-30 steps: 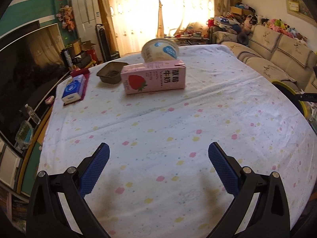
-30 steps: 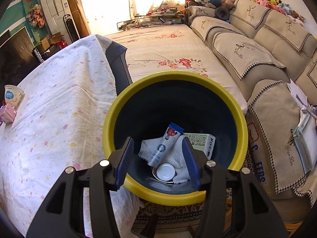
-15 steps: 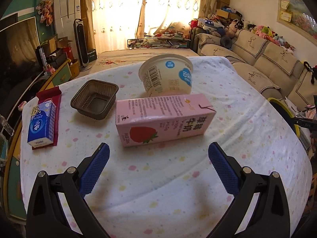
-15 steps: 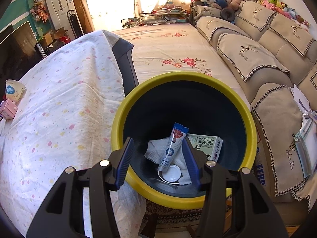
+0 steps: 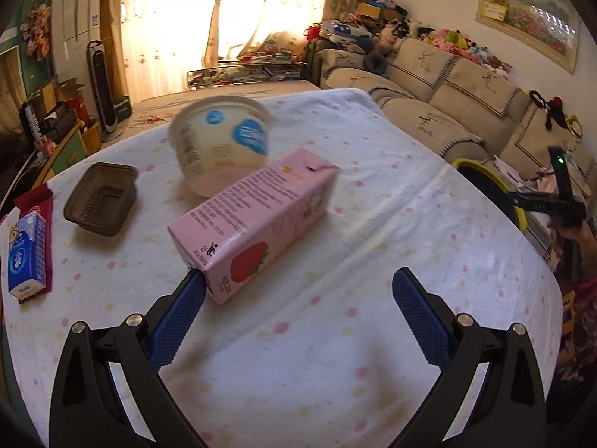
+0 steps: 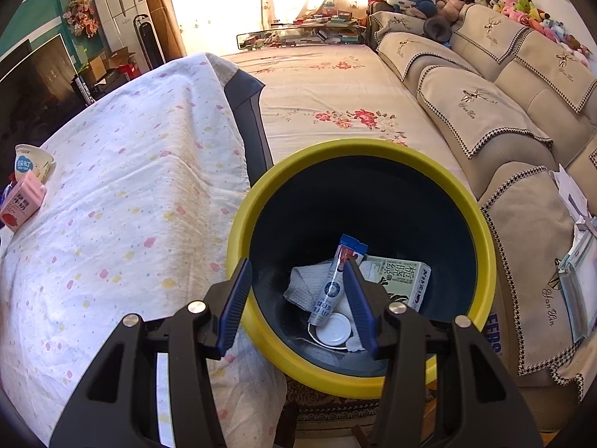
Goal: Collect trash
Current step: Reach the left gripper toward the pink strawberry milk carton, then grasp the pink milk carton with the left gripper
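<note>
A pink strawberry milk carton (image 5: 257, 224) lies on the spotted tablecloth, its near end just past my left finger. My left gripper (image 5: 298, 280) is open and empty, right in front of the carton. A white yogurt cup (image 5: 220, 145) stands behind the carton, and a brown plastic tray (image 5: 100, 198) sits to the left. My right gripper (image 6: 296, 265) is open and empty above the yellow-rimmed trash bin (image 6: 481, 220), which holds a tube (image 6: 335, 280), a green carton (image 6: 403, 280), a tissue and a white lid. The pink carton (image 6: 20, 205) and the cup (image 6: 31, 162) show far left in the right wrist view.
A blue tissue pack (image 5: 24, 254) on a red packet lies at the table's left edge. A beige sofa (image 5: 447, 86) runs along the right. The bin rim (image 5: 485, 175) stands beside the table's right edge. A floral bed (image 6: 335, 86) lies beyond the bin.
My left gripper has moved forward up to the pink carton, which has turned so that it lies diagonally. My right gripper has drifted slightly left over the bin.
</note>
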Demonstrator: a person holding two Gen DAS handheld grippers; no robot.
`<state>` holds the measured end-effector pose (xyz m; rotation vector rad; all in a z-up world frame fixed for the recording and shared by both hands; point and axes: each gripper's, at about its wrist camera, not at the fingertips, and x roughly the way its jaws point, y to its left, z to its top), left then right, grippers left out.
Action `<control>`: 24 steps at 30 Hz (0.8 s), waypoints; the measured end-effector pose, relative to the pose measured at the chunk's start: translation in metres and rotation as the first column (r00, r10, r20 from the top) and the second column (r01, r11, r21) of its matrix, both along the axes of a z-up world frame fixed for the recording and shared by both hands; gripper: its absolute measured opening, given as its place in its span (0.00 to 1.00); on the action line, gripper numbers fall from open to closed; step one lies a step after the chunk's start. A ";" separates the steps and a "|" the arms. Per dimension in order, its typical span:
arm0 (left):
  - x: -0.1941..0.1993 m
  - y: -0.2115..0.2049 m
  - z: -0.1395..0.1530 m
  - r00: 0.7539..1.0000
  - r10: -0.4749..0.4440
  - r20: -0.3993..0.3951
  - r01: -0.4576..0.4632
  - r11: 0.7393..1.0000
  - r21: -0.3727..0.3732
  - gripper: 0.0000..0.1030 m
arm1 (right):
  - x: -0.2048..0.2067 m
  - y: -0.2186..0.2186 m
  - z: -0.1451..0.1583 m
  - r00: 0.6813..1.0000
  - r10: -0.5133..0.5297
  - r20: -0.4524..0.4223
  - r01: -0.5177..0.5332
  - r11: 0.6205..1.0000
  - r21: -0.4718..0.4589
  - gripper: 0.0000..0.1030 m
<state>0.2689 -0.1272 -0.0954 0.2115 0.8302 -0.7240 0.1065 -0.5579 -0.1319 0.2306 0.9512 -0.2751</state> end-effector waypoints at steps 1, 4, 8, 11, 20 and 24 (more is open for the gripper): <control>-0.011 -0.008 0.000 0.999 -0.035 -0.002 0.035 0.999 0.009 0.95 | 0.000 0.000 0.000 1.000 0.001 0.001 -0.001 1.000 0.001 0.47; -0.038 -0.033 0.004 0.993 -0.117 0.005 0.117 0.993 0.030 0.95 | -0.001 0.000 0.000 1.000 0.004 0.006 -0.004 1.000 0.005 0.47; -0.050 -0.042 0.019 0.994 -0.105 0.031 0.104 0.994 0.041 0.95 | -0.005 0.000 0.002 1.000 0.006 0.015 -0.006 1.000 0.010 0.47; -0.046 -0.036 0.029 0.998 -0.029 0.047 0.026 0.998 0.057 0.95 | -0.007 -0.002 0.003 1.000 0.002 0.019 -0.002 1.000 0.011 0.48; 0.010 -0.032 0.014 0.999 0.030 0.018 -0.032 0.994 0.108 0.95 | -0.007 0.000 0.003 1.000 0.013 0.023 -0.014 1.000 0.018 0.49; 0.032 -0.042 0.004 0.998 0.056 -0.013 -0.054 0.991 0.119 0.91 | -0.007 -0.001 0.003 1.000 0.009 0.021 -0.010 1.000 0.019 0.49</control>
